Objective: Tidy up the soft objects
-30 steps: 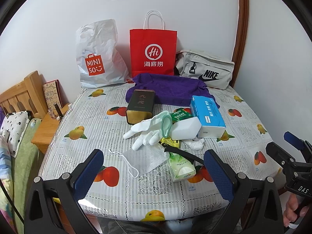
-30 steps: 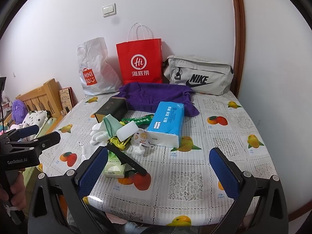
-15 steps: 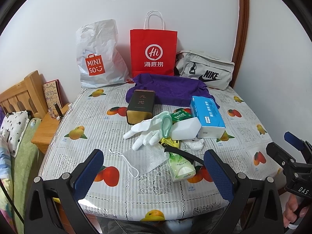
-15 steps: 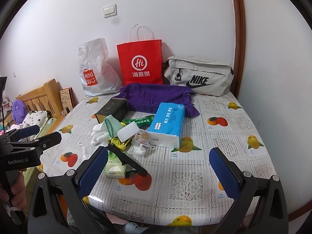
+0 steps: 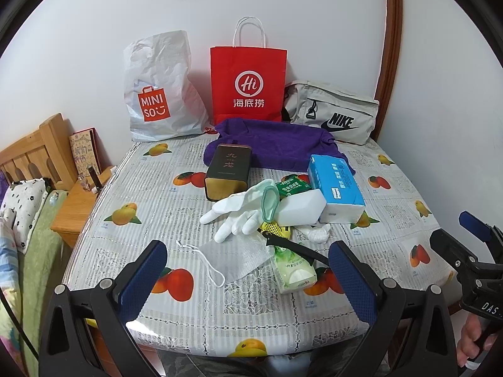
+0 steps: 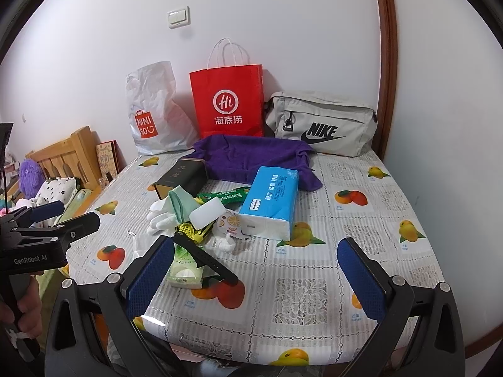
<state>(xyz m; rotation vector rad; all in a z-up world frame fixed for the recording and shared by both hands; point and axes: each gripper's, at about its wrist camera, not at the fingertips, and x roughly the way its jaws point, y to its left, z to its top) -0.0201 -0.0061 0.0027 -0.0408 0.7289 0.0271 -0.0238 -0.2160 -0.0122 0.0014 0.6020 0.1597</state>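
Both grippers wide open, empty, at table near edge. Left gripper faces mesh pouch w/ glove behind; right gripper near tissue pack, blue tissues farther back.

You see a white lace-patterned tablecloth printed with orange and yellow fruit. On it lie a purple towel, a blue-and-white tissue pack, white fabric gloves, a plain white sponge block, a pale green tissue packet and a black-and-gold tin. Behind stand a red paper bag with white lettering, a white plastic bag with an orange logo, and a grey pouch with a black logo.
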